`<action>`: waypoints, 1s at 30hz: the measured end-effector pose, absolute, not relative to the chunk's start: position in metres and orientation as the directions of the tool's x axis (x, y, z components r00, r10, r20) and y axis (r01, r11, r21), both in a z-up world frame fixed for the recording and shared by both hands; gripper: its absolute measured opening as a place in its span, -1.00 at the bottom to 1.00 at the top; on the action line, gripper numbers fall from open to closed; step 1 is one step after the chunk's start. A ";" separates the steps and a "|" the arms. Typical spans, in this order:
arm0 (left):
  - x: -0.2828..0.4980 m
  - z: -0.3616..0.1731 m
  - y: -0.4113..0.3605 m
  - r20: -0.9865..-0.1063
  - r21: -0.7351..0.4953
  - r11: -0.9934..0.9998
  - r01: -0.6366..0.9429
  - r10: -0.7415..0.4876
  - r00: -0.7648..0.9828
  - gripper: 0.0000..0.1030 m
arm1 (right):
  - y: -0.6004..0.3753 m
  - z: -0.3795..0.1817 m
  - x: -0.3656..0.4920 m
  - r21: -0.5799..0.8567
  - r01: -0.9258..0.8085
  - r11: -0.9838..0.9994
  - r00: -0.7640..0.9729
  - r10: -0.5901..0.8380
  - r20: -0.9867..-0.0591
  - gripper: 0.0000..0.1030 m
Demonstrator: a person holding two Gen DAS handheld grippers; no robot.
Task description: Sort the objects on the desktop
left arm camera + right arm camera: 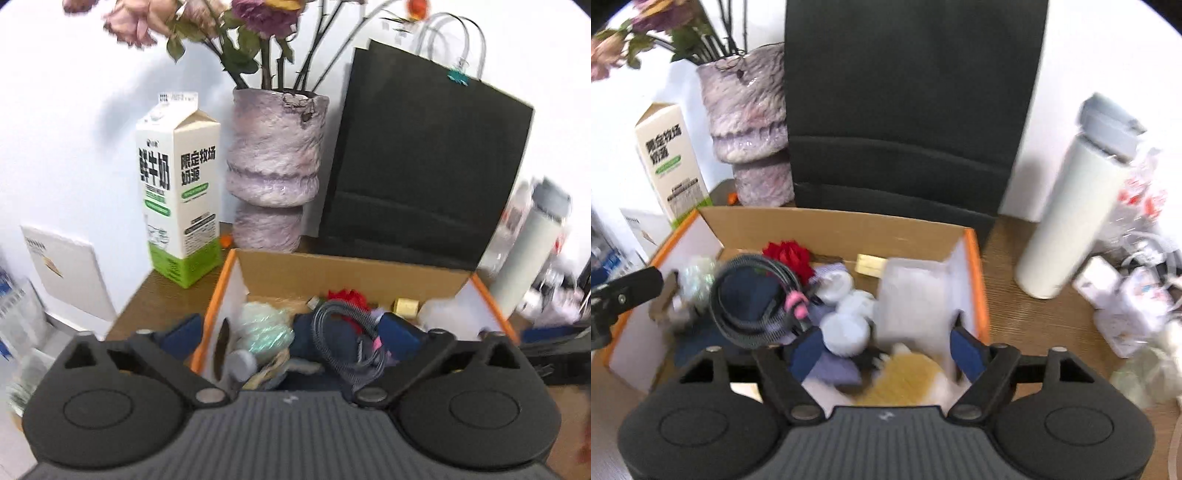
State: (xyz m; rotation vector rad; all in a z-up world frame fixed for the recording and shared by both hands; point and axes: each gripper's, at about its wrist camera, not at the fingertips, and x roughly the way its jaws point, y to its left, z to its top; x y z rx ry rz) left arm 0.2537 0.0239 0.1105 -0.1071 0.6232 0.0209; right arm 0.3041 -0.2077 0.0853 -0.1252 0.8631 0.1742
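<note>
A cardboard box with orange edges sits on the wooden desk and holds several small items: a coiled grey cable, a red flower, a pale green bundle. In the right wrist view the box also holds the cable, white round pieces, a clear plastic piece and a yellow furry thing. My left gripper is open over the box's near side, empty. My right gripper is open over the box's near right part, with nothing between its fingers.
A milk carton, a purple vase with flowers and a black paper bag stand behind the box. A white bottle stands to the right, beside a clutter of white chargers and wrappers.
</note>
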 end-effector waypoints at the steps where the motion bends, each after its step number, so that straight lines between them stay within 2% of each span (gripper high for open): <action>1: 0.246 0.110 0.022 -0.581 -0.082 0.995 -0.048 -0.008 0.814 1.00 | -0.209 0.089 0.295 -0.057 -0.202 0.978 0.654 0.091 -0.751 0.61; 5: 0.217 0.105 0.021 -0.605 -0.092 0.994 -0.053 -0.014 0.796 1.00 | -0.218 0.091 0.254 -0.078 -0.195 0.978 0.701 0.083 -0.708 0.65; 15: 0.116 0.067 0.020 -0.589 -0.038 0.998 -0.044 0.013 0.808 1.00 | -0.217 0.054 0.135 0.024 -0.222 0.975 0.771 0.191 -0.607 0.67; 19: 0.069 0.046 0.014 -0.572 0.025 0.999 0.027 -0.008 0.820 1.00 | -0.216 0.026 0.098 0.011 -0.221 0.975 0.774 0.183 -0.606 0.68; 23: 0.036 0.024 0.009 -0.578 0.088 0.995 0.051 0.009 0.816 1.00 | -0.222 -0.001 0.069 0.067 -0.177 0.982 0.740 0.178 -0.649 0.68; 27: 0.020 0.010 0.011 -0.615 0.026 0.998 0.052 -0.025 0.788 1.00 | -0.222 -0.012 0.039 0.044 -0.156 0.987 0.748 0.147 -0.648 0.74; 30: 0.020 0.005 0.004 -0.640 0.025 0.998 0.057 -0.028 0.768 1.00 | -0.224 -0.010 0.028 0.080 -0.168 0.982 0.752 0.181 -0.634 0.85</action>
